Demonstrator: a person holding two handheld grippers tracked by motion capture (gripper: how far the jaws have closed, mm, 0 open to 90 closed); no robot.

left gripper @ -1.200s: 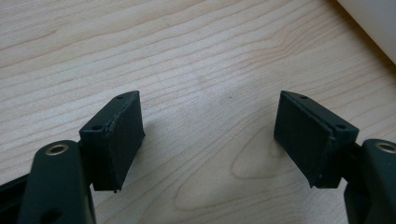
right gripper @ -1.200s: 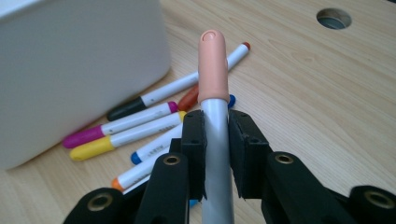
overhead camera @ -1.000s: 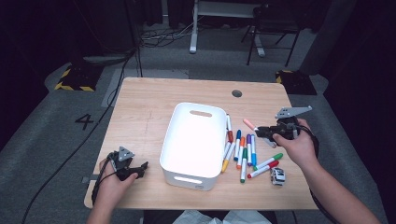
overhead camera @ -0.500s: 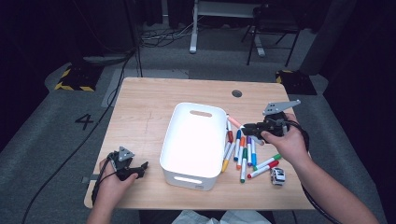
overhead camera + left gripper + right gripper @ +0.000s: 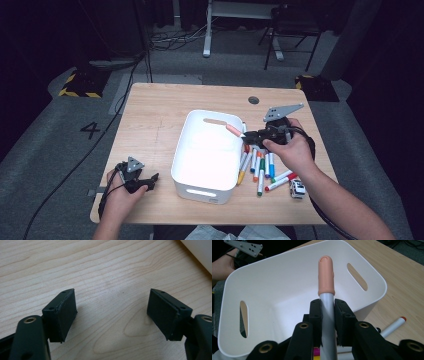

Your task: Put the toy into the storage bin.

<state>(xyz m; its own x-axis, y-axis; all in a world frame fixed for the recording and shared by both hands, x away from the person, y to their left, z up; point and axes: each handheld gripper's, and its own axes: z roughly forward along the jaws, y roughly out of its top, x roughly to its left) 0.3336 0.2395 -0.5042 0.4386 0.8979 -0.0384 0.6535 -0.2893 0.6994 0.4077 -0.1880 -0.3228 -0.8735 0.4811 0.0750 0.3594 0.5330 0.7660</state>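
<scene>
Gripping a marker [image 5: 326, 287] by its grey barrel, the right tool [image 5: 327, 315] has its jaws clamped tight on either side of the shaft, with the peach-pink cap pointing forward out of them. In the right gripper view that cap hangs over the open mouth of the white bin [image 5: 227, 290], above its far wall between the two handle slots. From the high view the right tool [image 5: 248, 135] sits at the bin's [image 5: 186, 150] right rim, and the marker [image 5: 233, 129] reaches across that rim toward the inside. It is held in the air and touches nothing but the jaws.

The left tool [image 5: 153, 178] rests on the bench [image 5: 160, 105] near the front left corner, just left of the bin. In the left gripper view its jaws stand wide apart with bare wood between them, grasping nothing; the left tool [image 5: 112, 312] looks down on the bench [image 5: 105, 270], with a corner of the bin at the upper right.

The remaining markers [image 5: 257, 165] lie in a loose fan on the bench just right of the bin, and a small toy car [image 5: 297, 189] sits near them by the front edge.

Compared with a second ago, the right tool has moved left from above the fan of markers to the bin's rim, carrying the pink-capped marker with it. The left tool has kept its place
</scene>
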